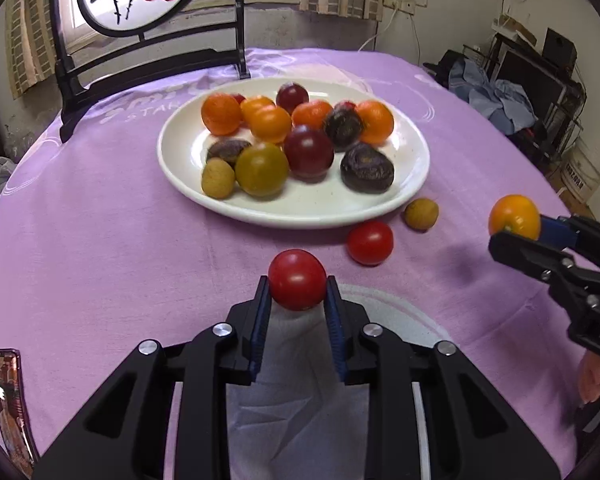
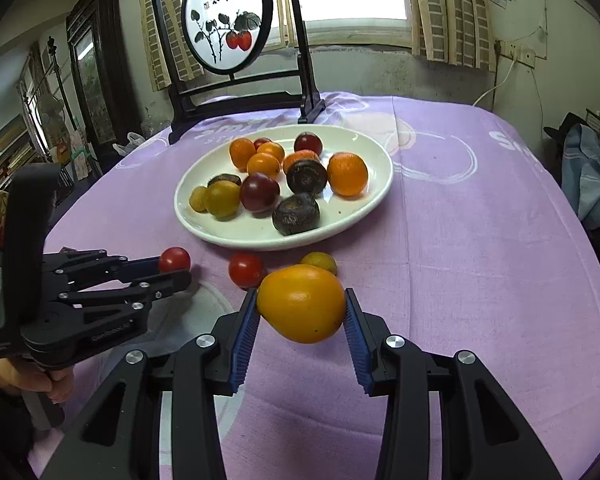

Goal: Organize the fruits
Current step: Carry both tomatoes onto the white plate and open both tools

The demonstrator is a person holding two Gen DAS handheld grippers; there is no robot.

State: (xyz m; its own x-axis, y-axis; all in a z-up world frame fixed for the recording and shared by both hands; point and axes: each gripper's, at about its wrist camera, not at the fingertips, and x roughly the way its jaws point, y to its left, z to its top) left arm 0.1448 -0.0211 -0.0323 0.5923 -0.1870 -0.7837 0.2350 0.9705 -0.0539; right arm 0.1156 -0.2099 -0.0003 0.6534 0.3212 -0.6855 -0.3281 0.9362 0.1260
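Observation:
A white plate (image 1: 260, 212) on the purple cloth holds several orange, dark red, yellow-green and dark purple fruits; it also shows in the right wrist view (image 2: 360, 216). My left gripper (image 1: 297, 284) is shut on a red tomato (image 1: 297, 278), held short of the plate; the right wrist view shows it too (image 2: 175, 266). My right gripper (image 2: 301, 308) is shut on an orange-yellow fruit (image 2: 302, 302), seen in the left wrist view (image 1: 514, 216) right of the plate. A loose red tomato (image 1: 370, 242) and a small tan fruit (image 1: 421, 213) lie on the cloth by the plate's near edge.
A black wooden stand with a round painted screen (image 2: 226, 16) stands at the table's far side behind the plate. A window is behind it. Clutter and shelving (image 1: 540, 80) stand off the table to the right. A printed card (image 1: 8, 396) lies at the near left edge.

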